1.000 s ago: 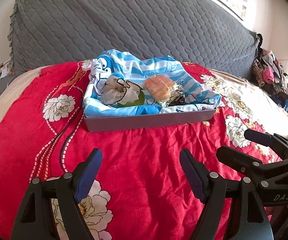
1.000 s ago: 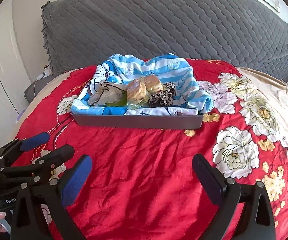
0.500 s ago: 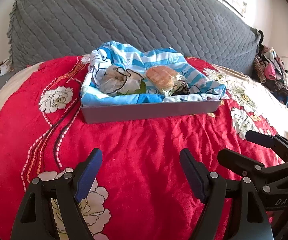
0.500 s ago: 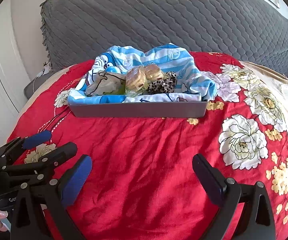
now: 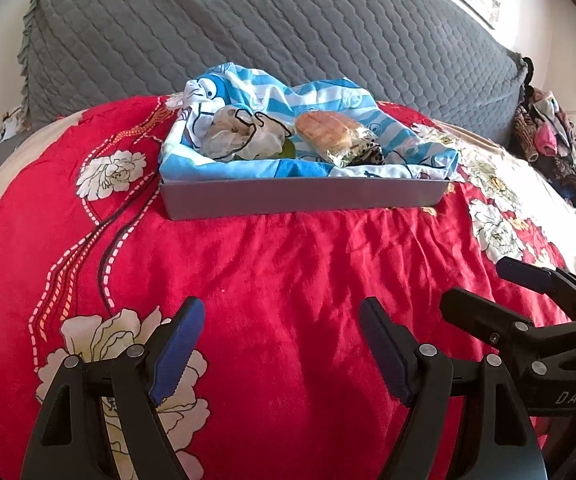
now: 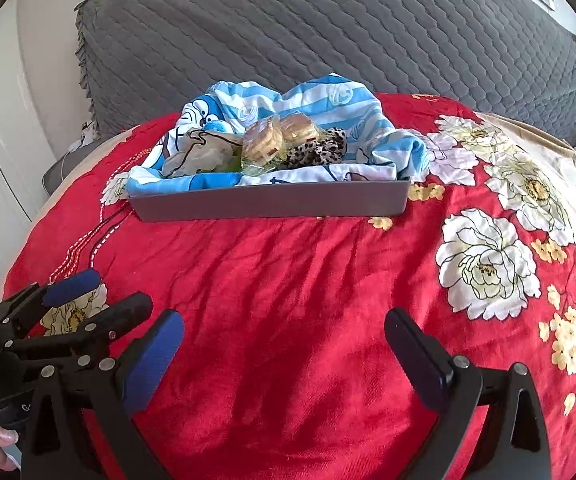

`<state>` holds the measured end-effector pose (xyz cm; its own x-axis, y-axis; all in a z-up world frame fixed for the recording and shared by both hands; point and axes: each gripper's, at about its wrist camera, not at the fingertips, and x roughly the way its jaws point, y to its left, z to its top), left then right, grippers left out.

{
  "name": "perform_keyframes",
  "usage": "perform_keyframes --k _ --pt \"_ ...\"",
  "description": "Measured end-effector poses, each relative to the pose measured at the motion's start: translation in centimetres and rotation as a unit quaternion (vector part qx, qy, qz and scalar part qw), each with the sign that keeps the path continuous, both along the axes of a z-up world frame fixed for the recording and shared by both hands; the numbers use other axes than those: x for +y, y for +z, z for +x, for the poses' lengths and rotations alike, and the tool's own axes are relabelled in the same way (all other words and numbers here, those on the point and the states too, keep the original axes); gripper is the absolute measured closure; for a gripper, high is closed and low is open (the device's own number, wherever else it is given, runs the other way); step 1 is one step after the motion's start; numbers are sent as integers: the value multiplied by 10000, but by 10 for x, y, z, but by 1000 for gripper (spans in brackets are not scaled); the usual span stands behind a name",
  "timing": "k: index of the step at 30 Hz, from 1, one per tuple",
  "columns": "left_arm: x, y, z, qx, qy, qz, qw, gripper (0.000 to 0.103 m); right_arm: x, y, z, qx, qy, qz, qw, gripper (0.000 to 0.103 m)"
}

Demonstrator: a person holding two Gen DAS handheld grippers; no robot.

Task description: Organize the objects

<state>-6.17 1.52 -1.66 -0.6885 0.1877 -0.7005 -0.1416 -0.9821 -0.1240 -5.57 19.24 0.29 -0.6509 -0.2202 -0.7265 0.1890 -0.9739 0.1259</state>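
Low in both frames, left gripper (image 5: pixel 278 344) and right gripper (image 6: pixel 284 350) hang with jaws apart and empty over the bed (image 5: pixel 288 264); best approach the tray (image 5: pixel 304 198) at upper centre level, one item per gripper.

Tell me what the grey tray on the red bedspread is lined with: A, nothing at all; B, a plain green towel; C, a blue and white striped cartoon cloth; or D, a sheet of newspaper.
C: a blue and white striped cartoon cloth fills the grey tray and spills over its rim, with the wrapped pastries lying on top of it.
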Motion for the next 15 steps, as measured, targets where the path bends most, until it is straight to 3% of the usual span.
perform_keyframes --k 11,15 --pt "-7 7 2 284 206 198 9992 22 -1 1 -1 32 24 9 10000 2" --pt "-6 5 1 189 213 166 9995 22 -3 2 -2 40 56 13 10000 2"
